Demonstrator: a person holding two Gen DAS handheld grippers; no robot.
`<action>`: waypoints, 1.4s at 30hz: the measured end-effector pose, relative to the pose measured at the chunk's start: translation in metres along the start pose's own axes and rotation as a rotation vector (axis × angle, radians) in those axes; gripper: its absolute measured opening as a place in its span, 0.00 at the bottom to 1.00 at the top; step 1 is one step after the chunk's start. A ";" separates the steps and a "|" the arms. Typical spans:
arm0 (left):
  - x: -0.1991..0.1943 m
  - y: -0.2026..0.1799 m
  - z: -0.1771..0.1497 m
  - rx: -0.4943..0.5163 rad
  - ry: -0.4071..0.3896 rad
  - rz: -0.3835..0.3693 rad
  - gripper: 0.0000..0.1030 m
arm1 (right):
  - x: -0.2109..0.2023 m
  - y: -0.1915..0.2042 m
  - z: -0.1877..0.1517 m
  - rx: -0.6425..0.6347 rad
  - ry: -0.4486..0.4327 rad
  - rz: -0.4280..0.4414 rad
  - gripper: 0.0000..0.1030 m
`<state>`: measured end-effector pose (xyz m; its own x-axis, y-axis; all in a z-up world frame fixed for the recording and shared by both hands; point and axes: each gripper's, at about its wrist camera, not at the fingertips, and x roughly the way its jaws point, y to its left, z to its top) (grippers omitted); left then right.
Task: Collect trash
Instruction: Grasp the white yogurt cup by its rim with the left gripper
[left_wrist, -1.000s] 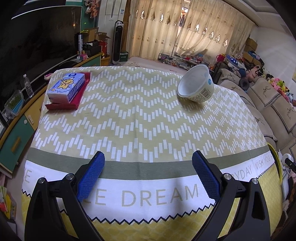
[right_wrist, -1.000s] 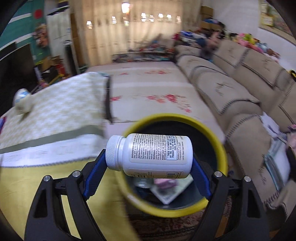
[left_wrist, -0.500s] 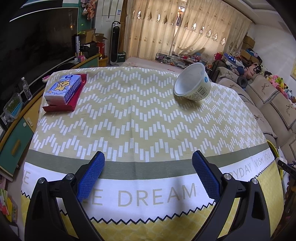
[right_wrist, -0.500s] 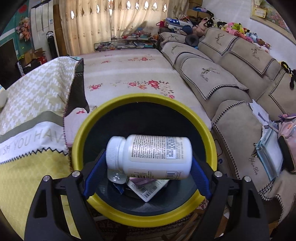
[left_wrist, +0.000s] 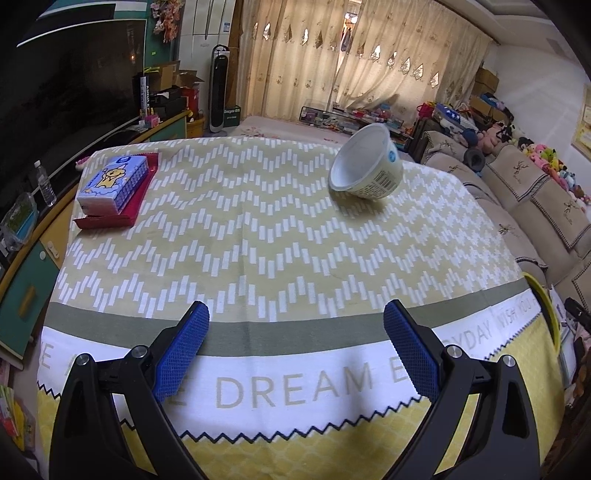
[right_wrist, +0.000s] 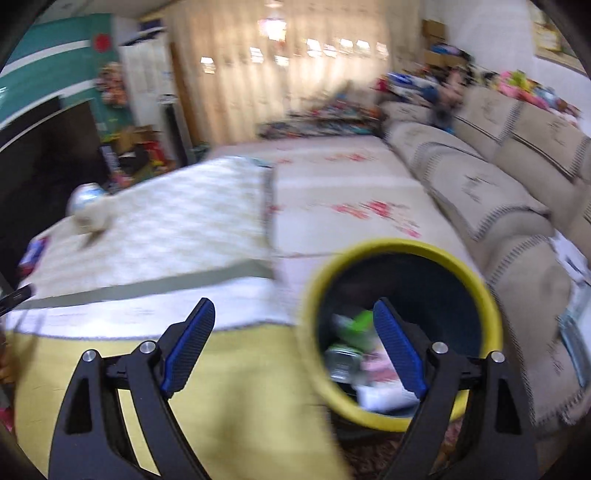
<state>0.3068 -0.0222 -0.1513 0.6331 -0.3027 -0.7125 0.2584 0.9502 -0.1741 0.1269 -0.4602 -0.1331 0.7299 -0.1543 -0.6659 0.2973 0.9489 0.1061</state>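
A white paper bowl (left_wrist: 366, 164) lies tipped on its side at the far right of the table with the chevron cloth (left_wrist: 258, 229). My left gripper (left_wrist: 295, 343) is open and empty over the table's near edge. In the blurred right wrist view, my right gripper (right_wrist: 293, 343) is open and empty beside the table, its right finger over a yellow-rimmed trash bin (right_wrist: 400, 251) that holds several pieces of trash (right_wrist: 347, 354). The bowl (right_wrist: 88, 210) shows faintly at far left there. The bin's rim (left_wrist: 543, 306) peeks in at the right of the left wrist view.
A blue tissue pack (left_wrist: 112, 182) lies on a red tray (left_wrist: 122, 218) at the table's far left. A beige sofa (right_wrist: 498, 192) runs along the right. A dark cabinet with bottles (left_wrist: 44, 181) stands left of the table.
My right gripper has opened and the white pill bottle it held is gone from its jaws. It has swung left, away from over the bin. The left gripper has hardly moved.
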 end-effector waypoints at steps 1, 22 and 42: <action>-0.002 -0.001 0.001 -0.009 0.003 -0.008 0.91 | 0.000 0.011 0.001 -0.018 -0.006 0.028 0.81; 0.025 -0.065 0.071 0.177 0.036 -0.079 0.91 | 0.033 0.075 -0.004 -0.142 0.038 0.097 0.81; 0.108 -0.099 0.126 0.297 0.057 -0.091 0.54 | 0.047 0.071 -0.004 -0.104 0.112 0.117 0.81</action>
<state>0.4411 -0.1585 -0.1249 0.5575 -0.3733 -0.7415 0.5194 0.8536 -0.0392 0.1798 -0.3989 -0.1602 0.6810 -0.0150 -0.7322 0.1447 0.9828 0.1145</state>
